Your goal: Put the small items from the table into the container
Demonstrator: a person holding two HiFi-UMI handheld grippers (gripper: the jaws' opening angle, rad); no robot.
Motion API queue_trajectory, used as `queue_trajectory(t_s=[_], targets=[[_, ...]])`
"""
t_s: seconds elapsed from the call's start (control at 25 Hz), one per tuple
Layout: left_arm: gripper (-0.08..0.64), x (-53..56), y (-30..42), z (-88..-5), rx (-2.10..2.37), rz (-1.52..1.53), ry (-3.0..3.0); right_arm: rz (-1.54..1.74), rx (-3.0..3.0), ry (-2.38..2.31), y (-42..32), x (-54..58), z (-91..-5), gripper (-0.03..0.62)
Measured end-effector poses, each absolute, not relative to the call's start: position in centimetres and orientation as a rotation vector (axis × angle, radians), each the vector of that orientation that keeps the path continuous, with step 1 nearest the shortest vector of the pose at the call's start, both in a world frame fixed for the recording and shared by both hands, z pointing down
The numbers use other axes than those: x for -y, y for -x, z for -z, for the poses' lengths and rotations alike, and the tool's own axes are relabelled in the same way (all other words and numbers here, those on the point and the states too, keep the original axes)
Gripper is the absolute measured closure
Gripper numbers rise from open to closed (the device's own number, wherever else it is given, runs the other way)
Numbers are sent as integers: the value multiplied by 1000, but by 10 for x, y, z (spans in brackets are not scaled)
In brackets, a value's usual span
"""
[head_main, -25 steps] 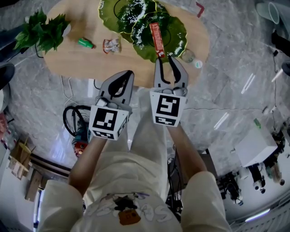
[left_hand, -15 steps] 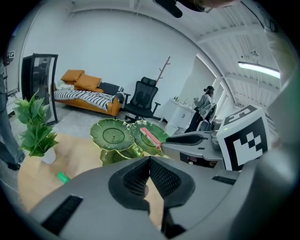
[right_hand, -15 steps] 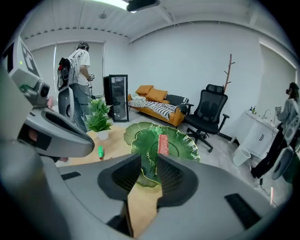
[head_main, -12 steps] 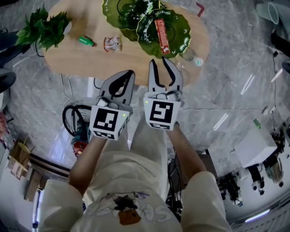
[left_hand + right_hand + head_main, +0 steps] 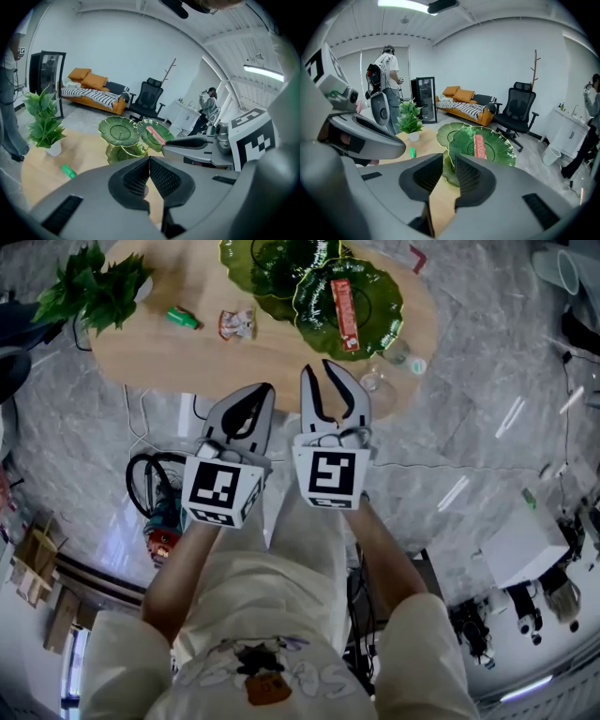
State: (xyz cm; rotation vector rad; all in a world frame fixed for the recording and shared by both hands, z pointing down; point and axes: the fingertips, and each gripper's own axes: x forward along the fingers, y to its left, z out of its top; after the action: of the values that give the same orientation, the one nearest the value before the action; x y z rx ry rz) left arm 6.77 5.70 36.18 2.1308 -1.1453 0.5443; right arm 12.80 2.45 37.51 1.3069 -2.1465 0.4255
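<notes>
From overhead, my right claw has drawn back from the green dish, leaving the red bar lying in it just ahead. The left gripper view shows my left claw pressed together, empty. In the right gripper view the jaws are closing on nothing, and the bar lies ahead in the dish.

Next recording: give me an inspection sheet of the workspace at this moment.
Surface: wooden table, mostly bare.
Job's things: red packet lying in the green leaf dish; small green item and small wrapped item on the table.
Clutter: potted plant; clear glassware near the table's edge.
Grippers: left gripper shut, empty; right gripper closing, nothing between its jaws.
Cables: black coil on the floor.
Surroundings: marble floor; sofa; office chair; person standing.
</notes>
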Motion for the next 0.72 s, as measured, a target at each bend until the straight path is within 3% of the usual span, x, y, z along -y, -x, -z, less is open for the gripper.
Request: queue_trajectory(t_s=[0.72], targets=[[551, -53, -1, -380, 1235, -501, -2008, -503, 2201, -1089, -53, -23, -406, 554]])
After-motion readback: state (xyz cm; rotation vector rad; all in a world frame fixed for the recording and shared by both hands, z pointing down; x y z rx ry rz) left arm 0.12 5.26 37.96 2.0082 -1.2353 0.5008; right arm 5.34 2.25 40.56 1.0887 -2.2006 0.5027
